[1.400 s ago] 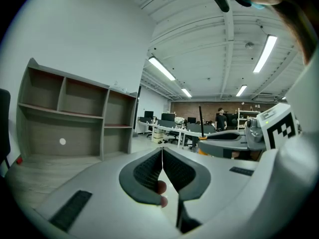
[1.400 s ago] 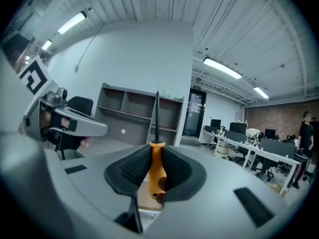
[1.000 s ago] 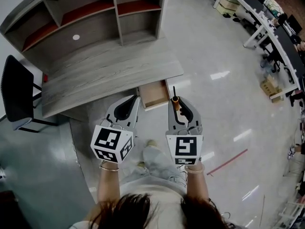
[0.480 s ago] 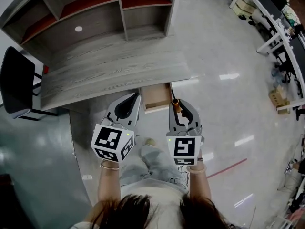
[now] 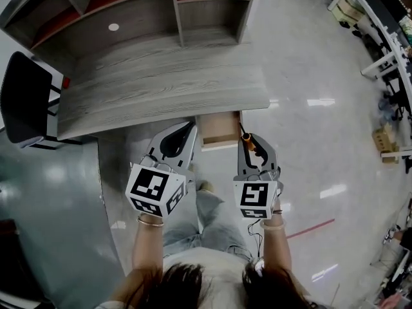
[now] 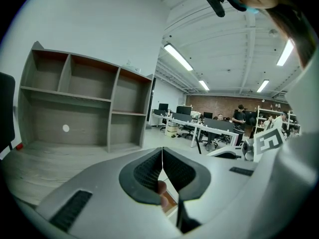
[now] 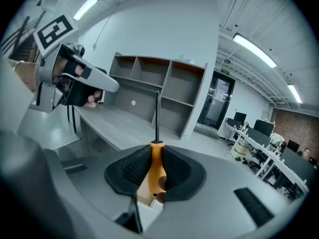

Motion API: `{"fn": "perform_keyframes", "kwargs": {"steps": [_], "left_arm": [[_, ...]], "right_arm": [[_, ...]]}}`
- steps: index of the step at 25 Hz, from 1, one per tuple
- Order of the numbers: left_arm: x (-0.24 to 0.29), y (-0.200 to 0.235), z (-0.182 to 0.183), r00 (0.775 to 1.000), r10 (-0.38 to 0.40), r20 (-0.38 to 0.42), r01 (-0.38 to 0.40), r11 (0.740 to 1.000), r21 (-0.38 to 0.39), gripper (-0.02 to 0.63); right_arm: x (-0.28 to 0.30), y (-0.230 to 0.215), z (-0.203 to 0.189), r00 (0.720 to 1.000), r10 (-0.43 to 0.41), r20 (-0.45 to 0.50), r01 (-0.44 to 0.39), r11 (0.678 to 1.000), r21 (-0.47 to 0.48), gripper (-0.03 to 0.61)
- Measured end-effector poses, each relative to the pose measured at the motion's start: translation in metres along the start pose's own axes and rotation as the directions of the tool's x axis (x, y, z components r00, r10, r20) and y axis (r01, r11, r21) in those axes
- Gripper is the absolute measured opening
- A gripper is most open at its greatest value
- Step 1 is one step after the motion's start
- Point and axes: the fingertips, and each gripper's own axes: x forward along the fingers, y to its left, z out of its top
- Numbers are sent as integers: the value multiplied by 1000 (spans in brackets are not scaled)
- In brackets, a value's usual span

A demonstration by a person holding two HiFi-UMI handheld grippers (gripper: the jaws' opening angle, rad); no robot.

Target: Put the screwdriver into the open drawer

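1. Clamping the screwdriver [image 5: 253, 145] by its orange handle, the right tongs [image 5: 252, 140] carry it with the dark shaft sticking forward out of the jaws. In the right gripper view, the ribbed pads [image 7: 172, 169] press on both sides of the handle [image 7: 156, 168].
2. The left tongs [image 5: 187, 129] are pressed together with nothing between them. They hover over the floor [image 5: 309, 140] just left of the drawer [image 5: 217, 125].
3. The drawer stands pulled out from under the front edge of the tabletop [image 5: 161, 89], showing pale wood inside. The screwdriver is not in it yet. In the head view its tip lies at the drawer's right front corner; whether it is over the rim or just beside it cannot be told.
4. Compared with a second ago, the tabletop and the shelf unit [image 5: 148, 5] sit lower and larger in the head view, and the drawer lies closer to both tongs.
5. The shaft, which pointed straight up the picture a second ago, now leans left toward the drawer.
6. Neither grip has changed: the right tongs stay clamped on the handle and the left stay together.
7. A black chair [image 5: 26, 98] stands at the left end of the tabletop.
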Motion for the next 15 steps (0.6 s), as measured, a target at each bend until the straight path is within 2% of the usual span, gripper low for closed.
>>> {"fn": "perform_keyframes", "kwargs": {"steps": [7, 15], "left_arm": [[15, 16, -16, 999, -30, -23, 29, 999, -22, 18], [27, 39, -36, 998, -29, -49, 26, 998, -60, 18]], "right_arm": [[26, 6, -15, 999, 5, -47, -8, 998, -67, 84], [58, 17, -42, 995, 34, -94, -46, 990, -132, 84]]}}
